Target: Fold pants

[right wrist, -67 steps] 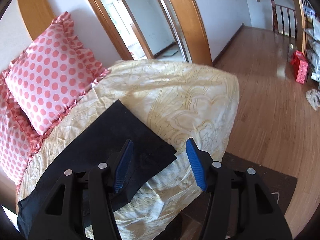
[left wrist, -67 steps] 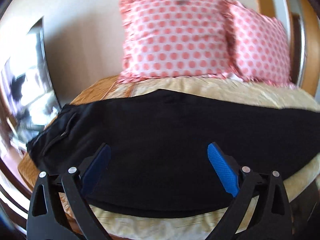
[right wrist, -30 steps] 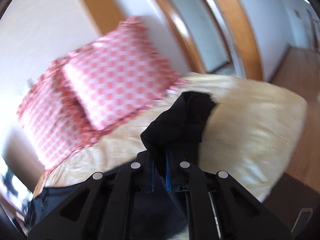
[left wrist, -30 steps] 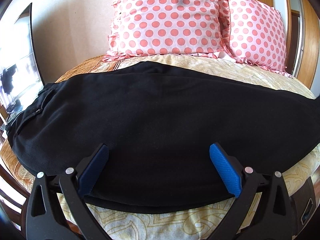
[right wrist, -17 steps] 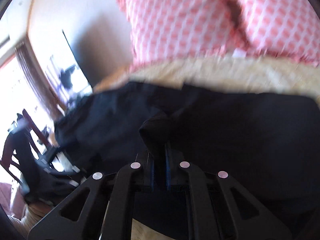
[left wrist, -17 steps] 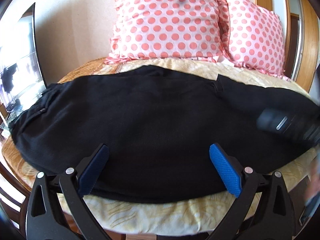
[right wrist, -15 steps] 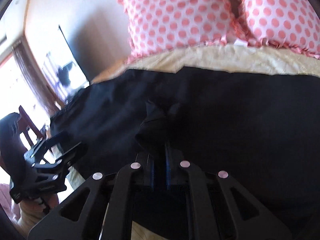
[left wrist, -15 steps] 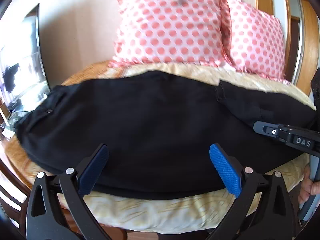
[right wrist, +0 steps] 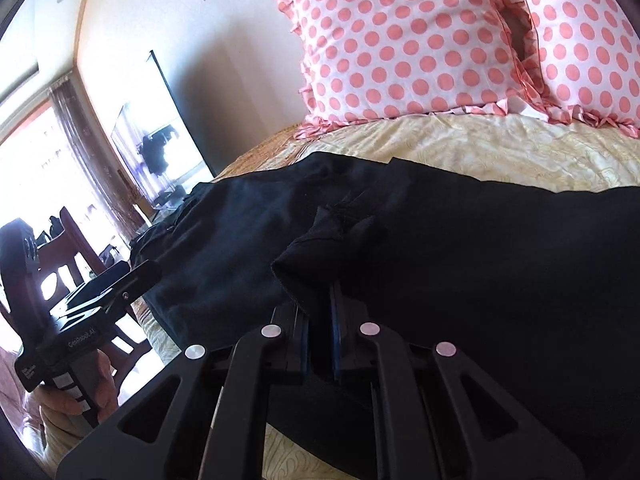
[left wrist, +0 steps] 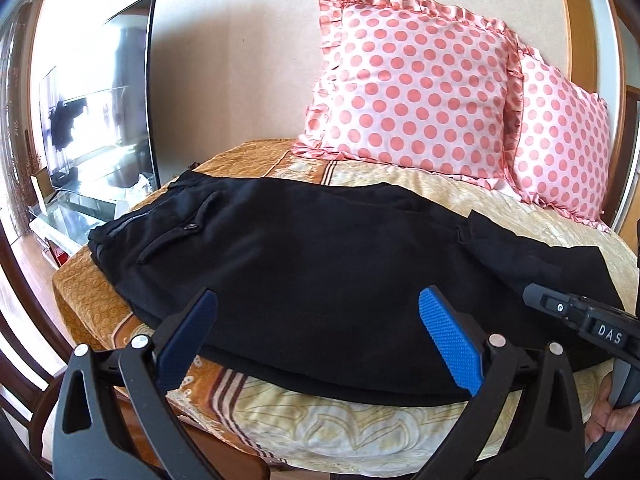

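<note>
Black pants (left wrist: 320, 264) lie across the bed, waistband and back pocket at the left, the leg end folded back over the legs at the right. My left gripper (left wrist: 318, 332) is open and empty, hovering over the pants' near edge. My right gripper (right wrist: 320, 312) is shut on the pants' leg hem (right wrist: 316, 248) and holds it over the middle of the pants (right wrist: 500, 280). The right gripper's body shows in the left wrist view (left wrist: 584, 320), at the right edge.
Two pink polka-dot pillows (left wrist: 412, 92) lean on the wall at the head of the bed (left wrist: 360, 428). A television (left wrist: 100, 108) on a glass stand is at the left. A dark wooden chair (right wrist: 76, 240) stands beside the bed.
My right gripper closed on the leg hem and carried it leftward over the pants, folding the leg back. My left gripper stayed open and pulled back a little.
</note>
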A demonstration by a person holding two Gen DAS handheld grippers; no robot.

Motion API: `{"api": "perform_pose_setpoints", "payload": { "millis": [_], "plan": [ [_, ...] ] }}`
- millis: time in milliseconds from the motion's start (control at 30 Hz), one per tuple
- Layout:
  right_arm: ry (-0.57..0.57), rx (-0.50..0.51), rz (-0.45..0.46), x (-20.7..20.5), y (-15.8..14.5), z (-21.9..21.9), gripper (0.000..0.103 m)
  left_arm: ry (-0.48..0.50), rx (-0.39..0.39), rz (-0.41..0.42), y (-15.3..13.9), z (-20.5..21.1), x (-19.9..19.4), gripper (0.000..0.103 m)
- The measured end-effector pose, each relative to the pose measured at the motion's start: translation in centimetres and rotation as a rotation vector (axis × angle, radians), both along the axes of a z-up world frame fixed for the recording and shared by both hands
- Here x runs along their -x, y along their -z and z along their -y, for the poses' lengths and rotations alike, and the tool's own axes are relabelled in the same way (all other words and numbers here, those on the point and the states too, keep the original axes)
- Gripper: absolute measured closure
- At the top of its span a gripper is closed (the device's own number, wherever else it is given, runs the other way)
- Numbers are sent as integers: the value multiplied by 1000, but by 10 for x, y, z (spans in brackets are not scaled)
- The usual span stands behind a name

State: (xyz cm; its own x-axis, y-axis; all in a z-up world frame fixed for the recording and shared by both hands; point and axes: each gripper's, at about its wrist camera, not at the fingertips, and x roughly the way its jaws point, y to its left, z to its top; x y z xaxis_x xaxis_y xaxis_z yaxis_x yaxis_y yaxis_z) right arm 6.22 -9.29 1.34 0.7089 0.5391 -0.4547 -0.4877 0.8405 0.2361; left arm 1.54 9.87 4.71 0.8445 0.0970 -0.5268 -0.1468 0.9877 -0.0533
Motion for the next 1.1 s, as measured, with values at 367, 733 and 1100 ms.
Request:
{"api": "perform_pose_setpoints", "payload": {
  "millis": [367, 733, 1100],
  "plan": [
    [-134, 94, 34, 27, 3, -9, 64, -66, -3, -3, 1, -20, 6, 2],
    [-58, 218, 26, 6, 5, -44, 64, -198, 97, -18, -5, -76, 12, 2],
    [-90, 241, 58, 19, 10, -46, 62, -277, 607, -83, 3, -204, 3, 4]
  ]
}}
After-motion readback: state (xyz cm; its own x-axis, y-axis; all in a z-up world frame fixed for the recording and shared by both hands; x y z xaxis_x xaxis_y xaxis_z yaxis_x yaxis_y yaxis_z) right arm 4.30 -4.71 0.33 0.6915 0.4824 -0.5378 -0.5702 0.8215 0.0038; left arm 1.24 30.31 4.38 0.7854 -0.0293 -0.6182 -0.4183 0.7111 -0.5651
